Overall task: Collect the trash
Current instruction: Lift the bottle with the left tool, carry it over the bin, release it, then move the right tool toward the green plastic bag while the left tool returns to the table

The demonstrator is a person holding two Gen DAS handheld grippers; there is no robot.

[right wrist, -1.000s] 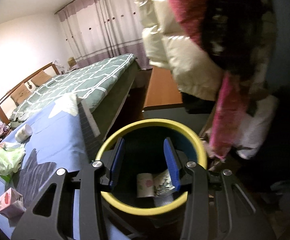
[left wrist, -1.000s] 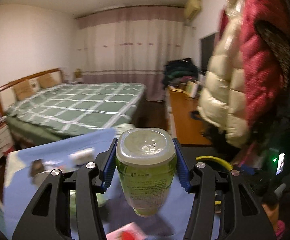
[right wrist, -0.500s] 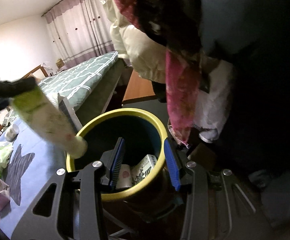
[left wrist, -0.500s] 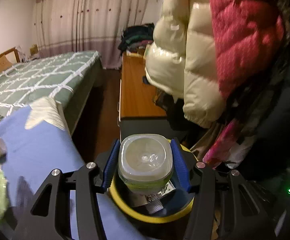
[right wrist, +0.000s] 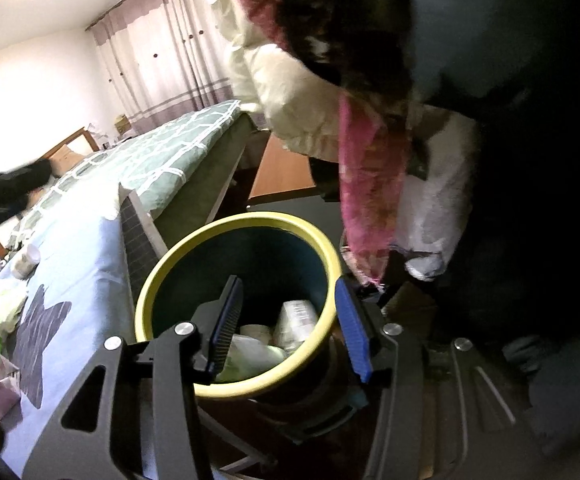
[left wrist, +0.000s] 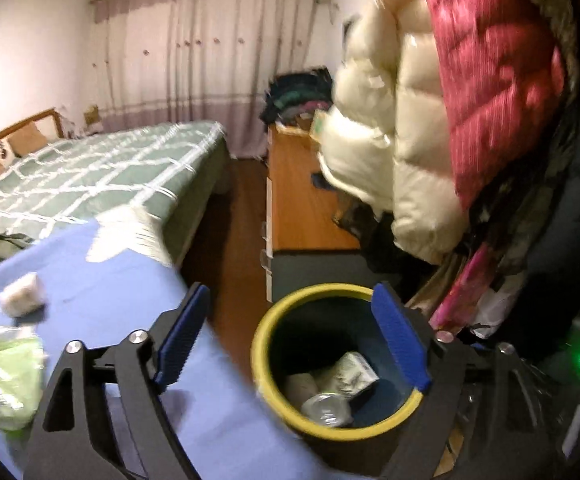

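My left gripper (left wrist: 290,340) hangs over the bin with its jaws opening and nothing between them. My right gripper (right wrist: 285,320) straddles the near rim of the yellow-rimmed trash bin (right wrist: 161,276), its jaws opening too, pads clear of the rim. The pale green bottle (left wrist: 326,408) lies inside among cartons. Beside the bin a blue-covered table (left wrist: 101,280) carries a crumpled green wrapper (left wrist: 1,380); beyond, a green checked bed (left wrist: 89,168), curtains (left wrist: 201,60), and hanging coats (left wrist: 430,120).

Above my yellow-rimmed bin (left wrist: 332,292) the mouth stands open between my left tool's (left wrist: 290,340) opening jaws. Hanging coats (left wrist: 470,100) crowd its right side; the blue-covered desk (left wrist: 129,280) borders its left. Trash fills only the bottom.
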